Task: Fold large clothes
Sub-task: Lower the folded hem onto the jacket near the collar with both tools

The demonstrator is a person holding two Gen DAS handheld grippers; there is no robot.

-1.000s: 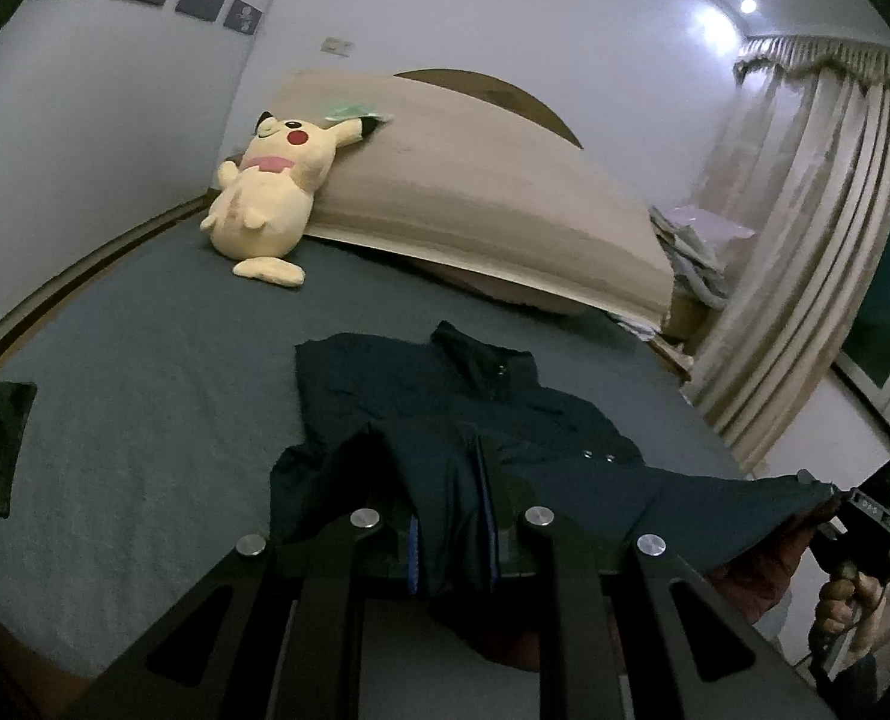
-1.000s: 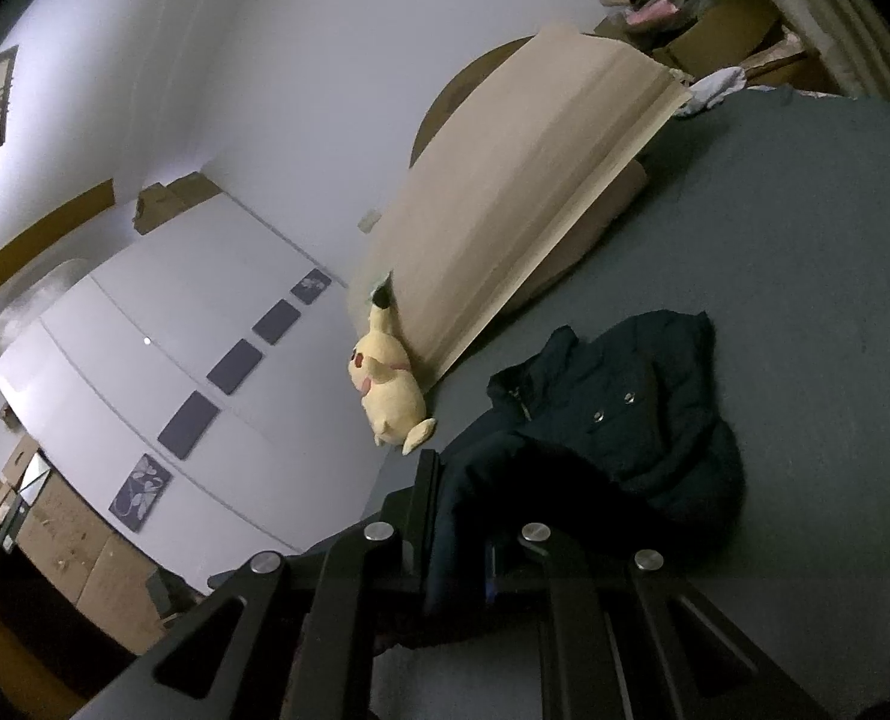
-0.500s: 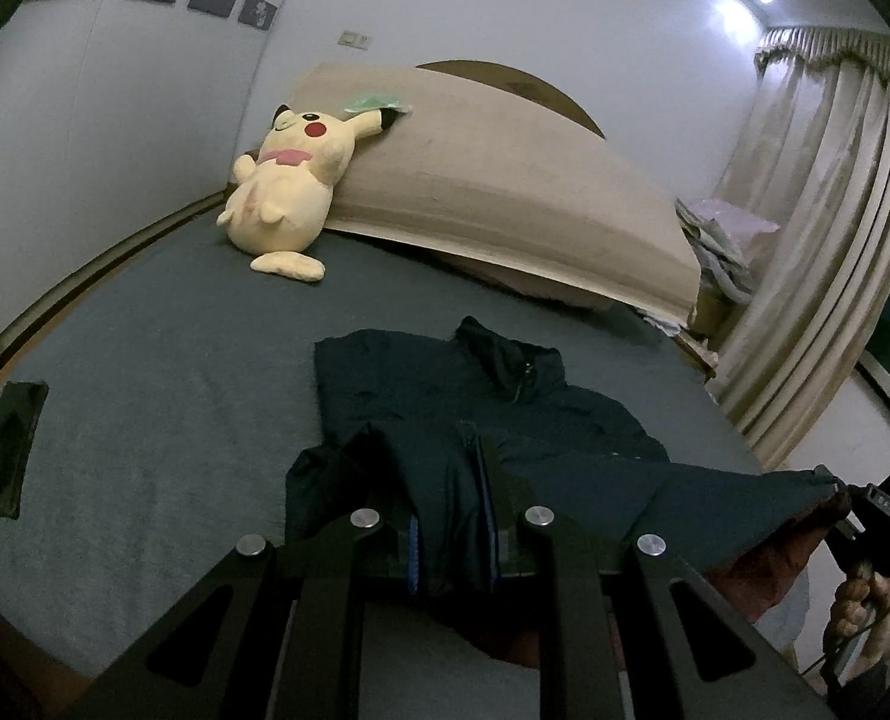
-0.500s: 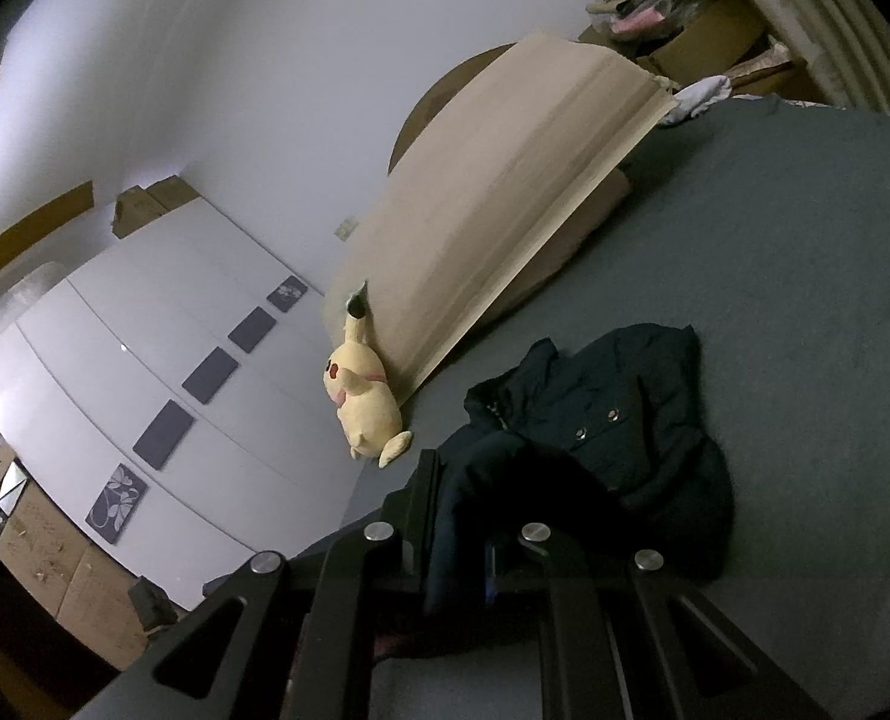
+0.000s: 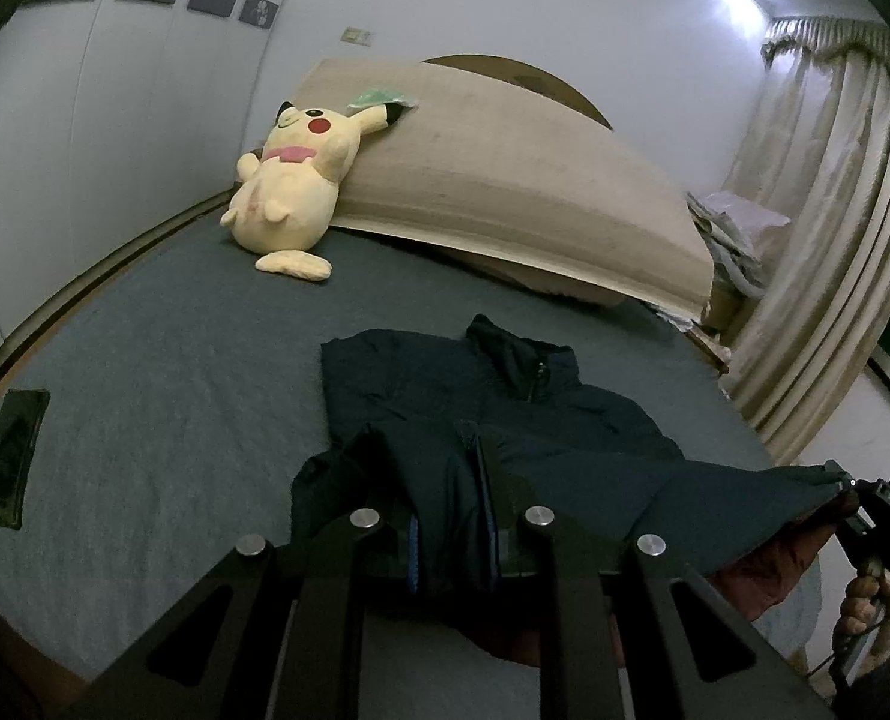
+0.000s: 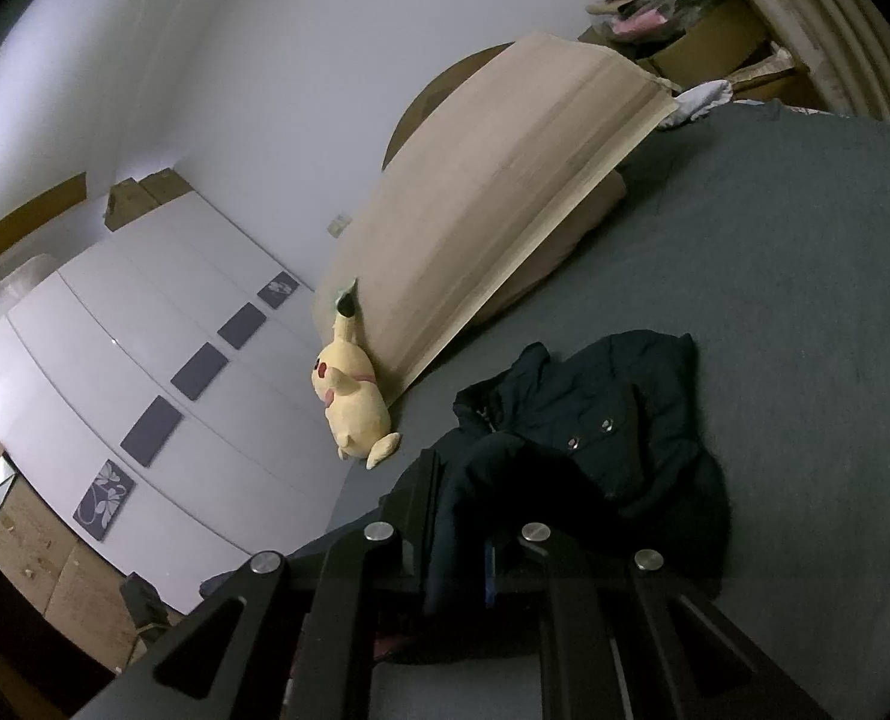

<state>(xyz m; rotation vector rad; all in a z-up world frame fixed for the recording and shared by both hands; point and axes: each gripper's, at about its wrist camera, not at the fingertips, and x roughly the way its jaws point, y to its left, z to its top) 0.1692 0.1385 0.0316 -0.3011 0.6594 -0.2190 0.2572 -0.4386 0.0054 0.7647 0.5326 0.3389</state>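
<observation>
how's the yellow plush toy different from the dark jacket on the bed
The plush toy is pale yellow with a red cheek; the jacket is dark navy with small buttons. The plush toy sits propped against the tan board near the wall; the jacket lies spread nearer the camera, its near edge lifted in both tongs. Both rest on the grey bed.

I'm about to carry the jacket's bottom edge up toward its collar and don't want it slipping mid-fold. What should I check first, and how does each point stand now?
1. Left hand-held gripper clamped on the jacket hem: ok.
2. Right hand-held gripper clamped on the hem: ok.
3. Collar end lying flat on the bed: ok.
4. Bed beyond the collar free; plush toy well away: ok.
5. Hem stretched evenly between the grippers: not ok, it sags.
6. Sleeves tucked in: cannot tell.
</observation>
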